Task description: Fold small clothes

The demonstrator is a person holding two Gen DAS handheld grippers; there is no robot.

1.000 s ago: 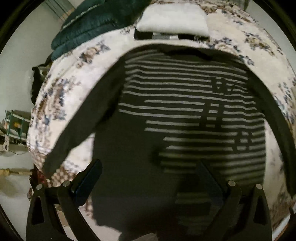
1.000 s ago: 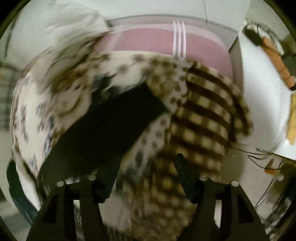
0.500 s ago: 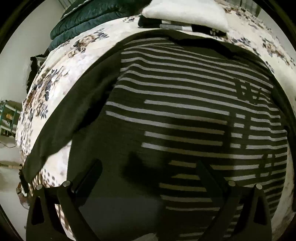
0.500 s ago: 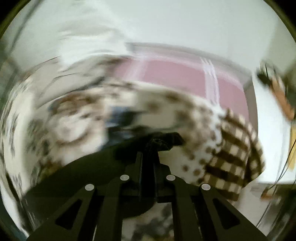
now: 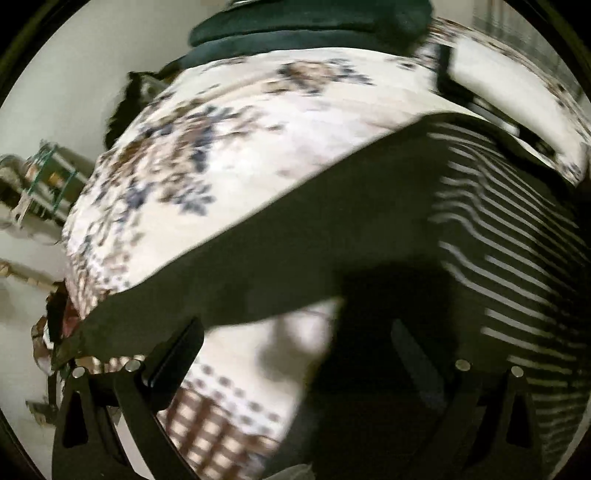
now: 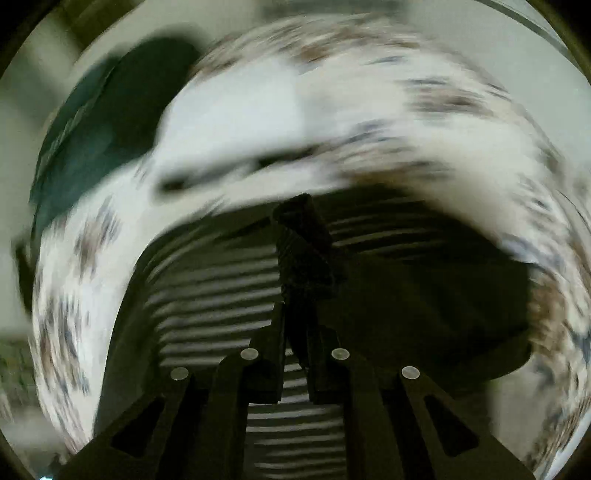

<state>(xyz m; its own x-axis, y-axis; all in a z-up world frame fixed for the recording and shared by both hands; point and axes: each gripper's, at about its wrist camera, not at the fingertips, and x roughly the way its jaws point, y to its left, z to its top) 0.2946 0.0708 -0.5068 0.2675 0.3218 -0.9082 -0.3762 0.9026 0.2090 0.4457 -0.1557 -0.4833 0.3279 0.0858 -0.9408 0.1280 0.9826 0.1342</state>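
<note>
R gripper [image 6: 295, 332]: jaws clenched, pinching a bunched fold of dark cloth that sticks up past the tips; looks like a sleeve end of the striped top, can't tell for sure. Jaws were closing w/in the last sec, cloth between them.
L gripper [image 5: 291, 365]: jaws released, wide apart, nothing between the pads. L finger [image 5: 173, 354] sits over bare bedspread, the other finger is dark against the dark cloth, hard to make out.
Striped top [image 5: 509, 251]: dark long-sleeve w/ thin pale stripes, spread flat on the bed. In L view its body fills the right side and lower middle.
Sleeve [image 5: 280, 251]: plain dark, runs diagonally from the top's shoulder at upper right down to lower left, lying on the bedspread; cuff end near the bed's edge.
Same top, R view [image 6: 207, 302]: stripes directly under and ahead of the gripper; a plain dark part lies to the right of the pinched fold. View badly motion-blurred.
Bedspread [image 5: 229, 155]: white w/ blue-brown floral print; brown check border at near edge.
White folded item [image 5: 509, 85]: beyond the top, on the bedspread, dark thing under its edge, can't tell what.
Dark green blanket [image 5: 306, 22]: bunched at far end of bed.
Beyond bed, L side: pale floor, some clutter [image 5: 48, 177], too blurred to name.
</note>
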